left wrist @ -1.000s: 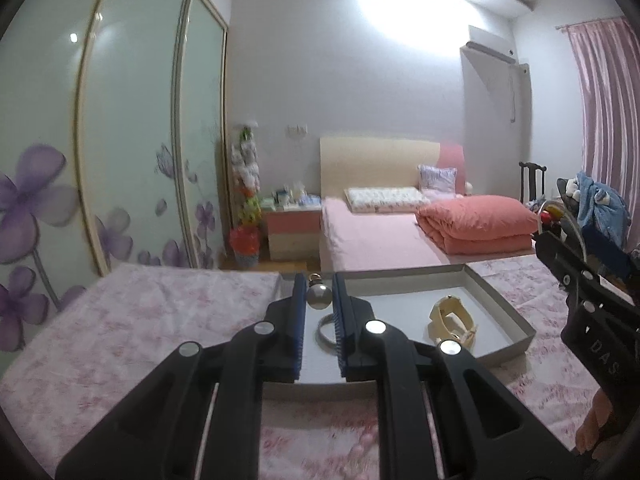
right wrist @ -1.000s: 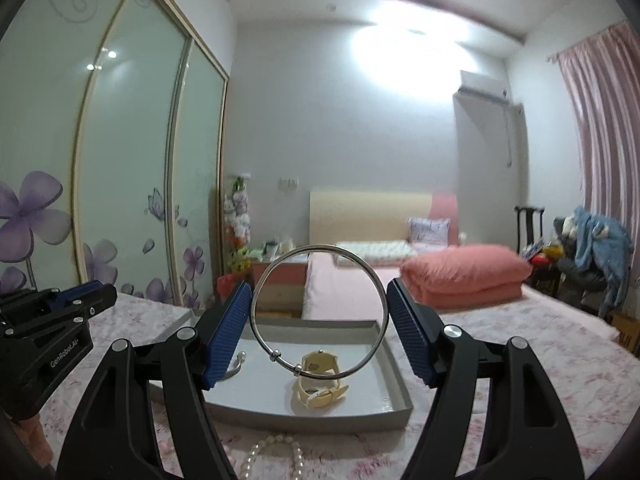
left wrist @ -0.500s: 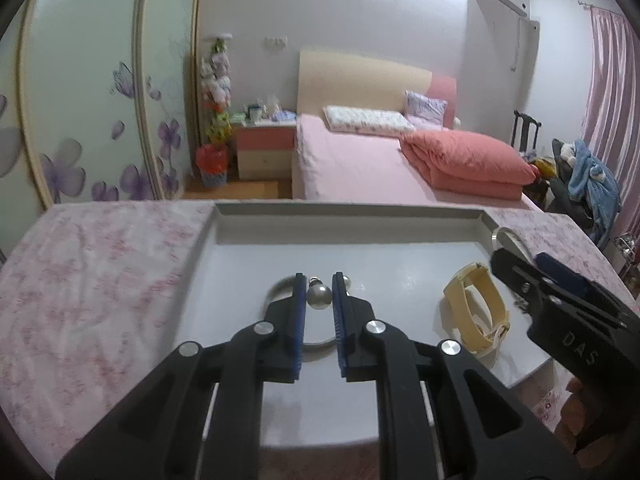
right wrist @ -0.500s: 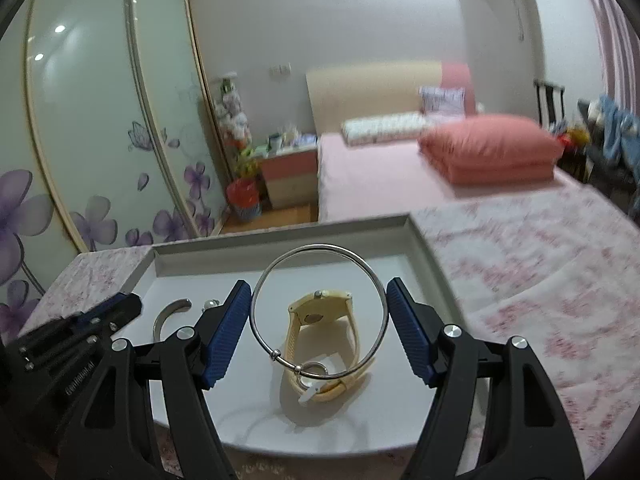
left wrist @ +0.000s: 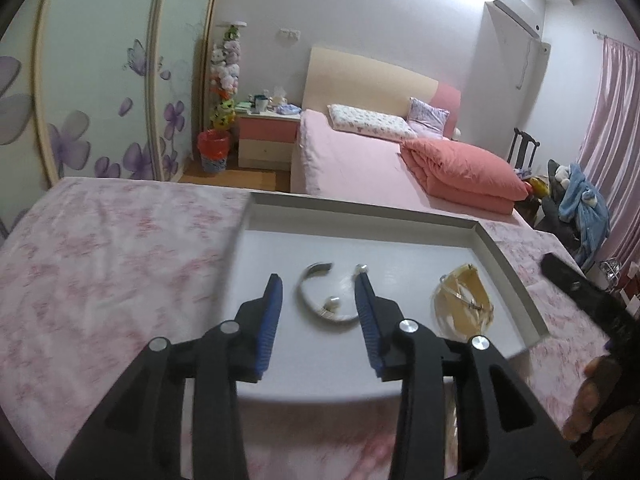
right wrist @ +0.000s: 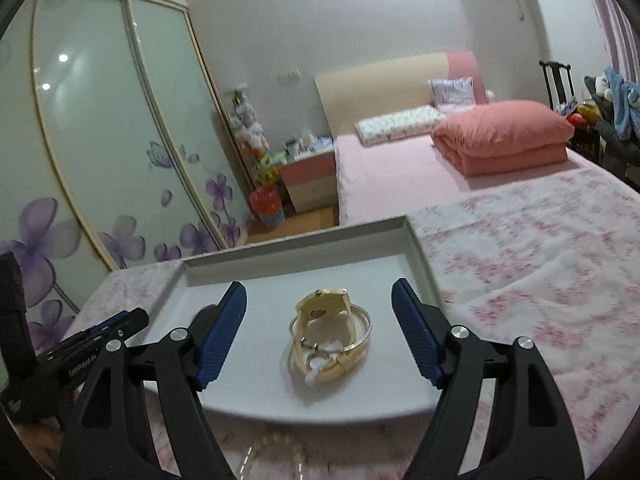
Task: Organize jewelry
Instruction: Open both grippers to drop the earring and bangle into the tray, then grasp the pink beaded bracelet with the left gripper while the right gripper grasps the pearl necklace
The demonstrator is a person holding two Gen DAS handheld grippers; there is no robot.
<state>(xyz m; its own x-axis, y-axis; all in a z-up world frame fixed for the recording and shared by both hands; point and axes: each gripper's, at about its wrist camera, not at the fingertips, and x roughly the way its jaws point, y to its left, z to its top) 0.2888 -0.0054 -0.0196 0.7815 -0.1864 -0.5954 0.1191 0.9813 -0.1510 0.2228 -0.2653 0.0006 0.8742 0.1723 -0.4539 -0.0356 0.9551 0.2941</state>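
left gripper (left wrist: 319, 297): jaws just opened, holding nothing; open cuff bangle (left wrist: 320, 300) flat in tray (left wrist: 360, 210), gap facing far wall
right gripper (right wrist: 319, 311): jaws wide, just opened further, empty; round bangle (right wrist: 352, 332) draped over watch (right wrist: 326, 316)

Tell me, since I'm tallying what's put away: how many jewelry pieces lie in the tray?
3: an open cuff bracelet on the tray's left side, a cream watch on the right, and a thin bangle lying over the watch.

Only one legible marking: white lettering on the black arm of the left tongs (right wrist: 120, 322), seen at the lower left of the right wrist view, partly blurred, reading roughly "GenRobot.AI". No readable lettering on the right tongs at the edge of the left wrist view. Nothing readable elsewhere: furniture and wall too small or blurred.
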